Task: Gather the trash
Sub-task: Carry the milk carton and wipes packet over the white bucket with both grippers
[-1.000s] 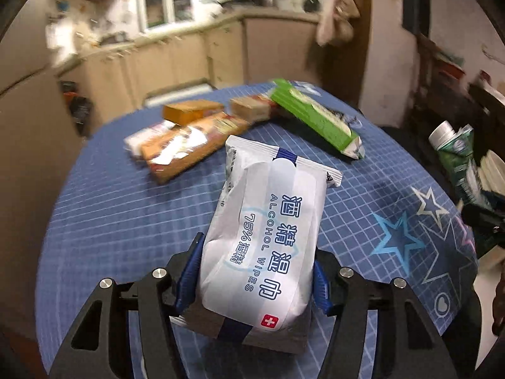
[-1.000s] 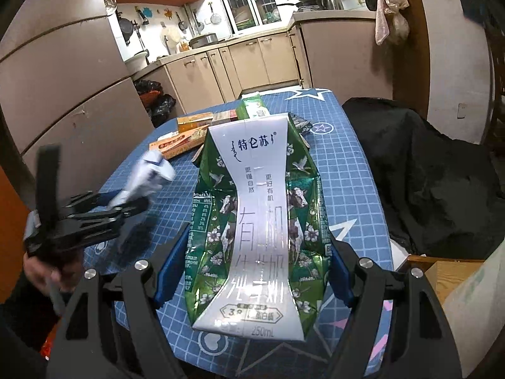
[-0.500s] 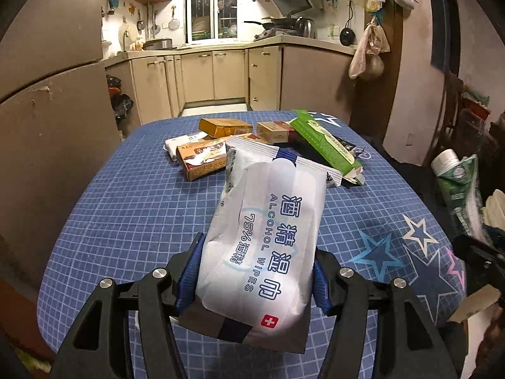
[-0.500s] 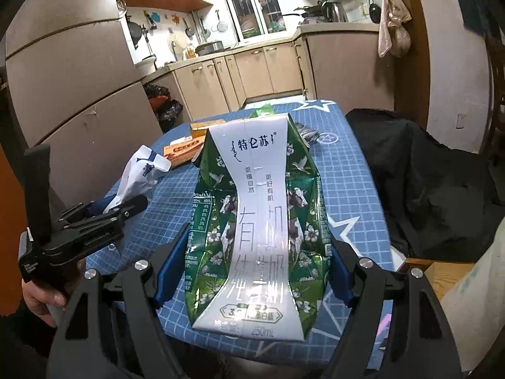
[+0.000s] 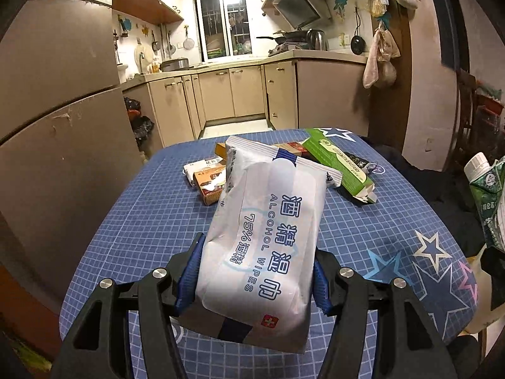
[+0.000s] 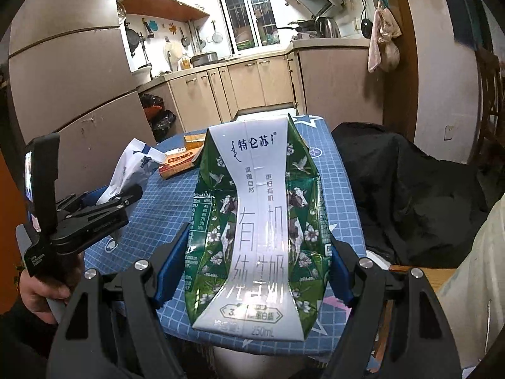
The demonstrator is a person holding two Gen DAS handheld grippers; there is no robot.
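Observation:
My left gripper is shut on a white alcohol wipes pack and holds it above the near part of the blue grid table. My right gripper is shut on a crushed green and white milk carton, held above the table's near right edge. In the right wrist view the left gripper shows at the left with the wipes pack. The carton also shows at the right edge of the left wrist view. More trash lies at the far end: a green box, a brown box and a white packet.
A black cloth covers a chair right of the table. A brown fridge stands left of it. Kitchen cabinets line the back wall. A wooden surface shows at the lower right.
Both grippers have lifted and tilted up with their loads. The view rose from the table top to the kitchen. The wipes pack and carton stay gripped.

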